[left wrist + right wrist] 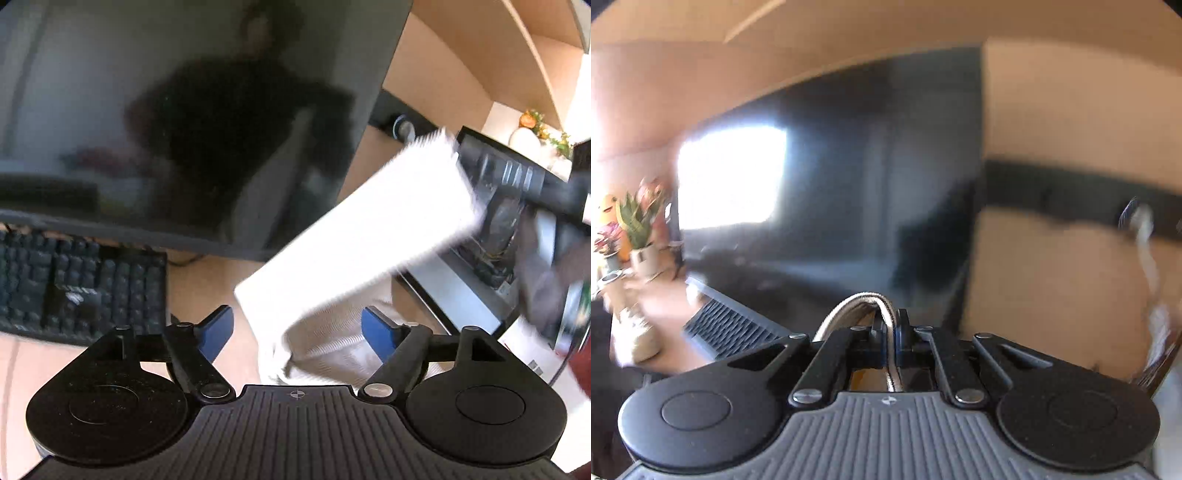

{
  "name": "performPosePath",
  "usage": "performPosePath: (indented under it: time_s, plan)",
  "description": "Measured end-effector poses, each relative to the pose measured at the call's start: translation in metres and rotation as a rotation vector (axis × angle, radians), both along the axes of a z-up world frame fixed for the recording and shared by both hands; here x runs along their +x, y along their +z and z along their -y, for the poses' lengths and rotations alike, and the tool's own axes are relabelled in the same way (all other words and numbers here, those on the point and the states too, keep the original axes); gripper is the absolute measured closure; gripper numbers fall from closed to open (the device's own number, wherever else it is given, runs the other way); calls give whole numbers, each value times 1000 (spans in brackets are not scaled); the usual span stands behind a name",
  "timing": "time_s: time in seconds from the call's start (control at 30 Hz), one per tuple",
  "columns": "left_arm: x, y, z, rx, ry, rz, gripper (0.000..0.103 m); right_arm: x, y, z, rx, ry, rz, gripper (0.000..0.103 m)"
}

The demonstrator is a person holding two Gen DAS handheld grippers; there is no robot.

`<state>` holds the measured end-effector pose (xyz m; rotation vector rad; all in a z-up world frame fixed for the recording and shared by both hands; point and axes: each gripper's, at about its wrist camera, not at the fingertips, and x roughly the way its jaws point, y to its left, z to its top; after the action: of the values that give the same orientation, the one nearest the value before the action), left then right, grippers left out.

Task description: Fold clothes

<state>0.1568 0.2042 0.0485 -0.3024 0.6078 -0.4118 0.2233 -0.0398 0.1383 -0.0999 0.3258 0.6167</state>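
A white ribbed cloth (369, 229) stretches, blurred, from low centre up to the right in the left wrist view. Its lower end bunches on the desk between the blue pads (218, 328) of my left gripper (298, 330). That gripper is open and neither pad presses the fabric. The cloth's upper end meets a dark blurred shape at the right, and what holds it there is unclear. In the right wrist view my right gripper (890, 325) is shut on a thin ribbed fold of the cloth (864, 301), which loops up over the fingertips.
A large dark monitor (166, 110) stands behind on the wooden desk (207, 280), with a black keyboard (74, 284) at the left. A glass-sided computer case (495, 243) is at the right. Potted plants (635, 225) and a ribbed dark panel (727, 328) sit left of the right gripper.
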Motion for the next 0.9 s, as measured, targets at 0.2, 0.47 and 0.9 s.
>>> performPosePath:
  time_s: [0.2,0.47,0.9]
  plan:
    - [24,-20,42,-17,-20,-82,9,39,-1,63,-47,-76,22,99]
    - [60,-48,105,20,-50,-210,8,90,-66,128,-47,-165,-131,98]
    - [94,-73,154,57,-51,-308,6,98,-136,201,-96,-342,-350,67]
